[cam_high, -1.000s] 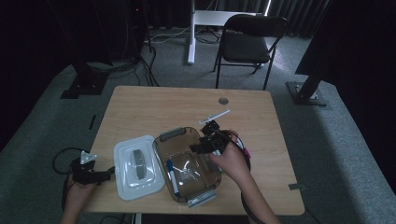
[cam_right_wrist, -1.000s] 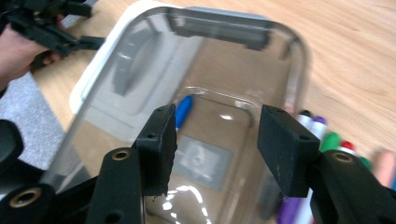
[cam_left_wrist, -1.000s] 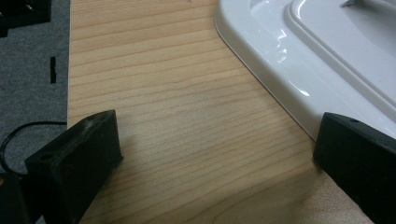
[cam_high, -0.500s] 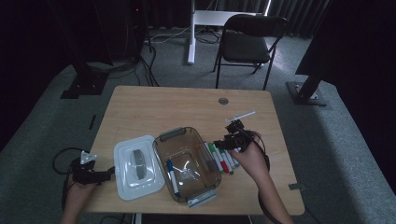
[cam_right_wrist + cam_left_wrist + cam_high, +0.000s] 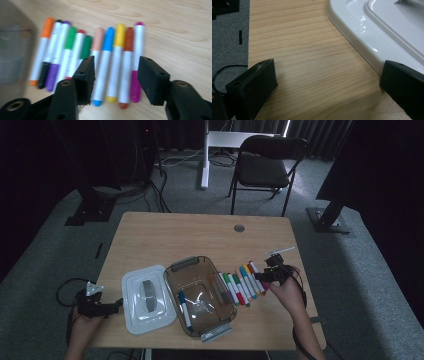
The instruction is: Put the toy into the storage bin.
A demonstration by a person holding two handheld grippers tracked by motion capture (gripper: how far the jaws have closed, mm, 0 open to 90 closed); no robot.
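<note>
Now right gripper (image 5: pixel 113 75) jaws half-open, closing, above markers (image 5: pixel 110 62); left gripper (image 5: pixel 324 85) wide, empty.

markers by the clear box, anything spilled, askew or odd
Nothing stands out. The coloured markers lie in a tidy row on the wooden table beside the clear plastic box, whose white lid rests flat alongside.

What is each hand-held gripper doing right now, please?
Left hand-held gripper: open, empty, beside the white lid.
Right hand-held gripper: open, holding nothing, jaws just closing a little above the markers.
</note>
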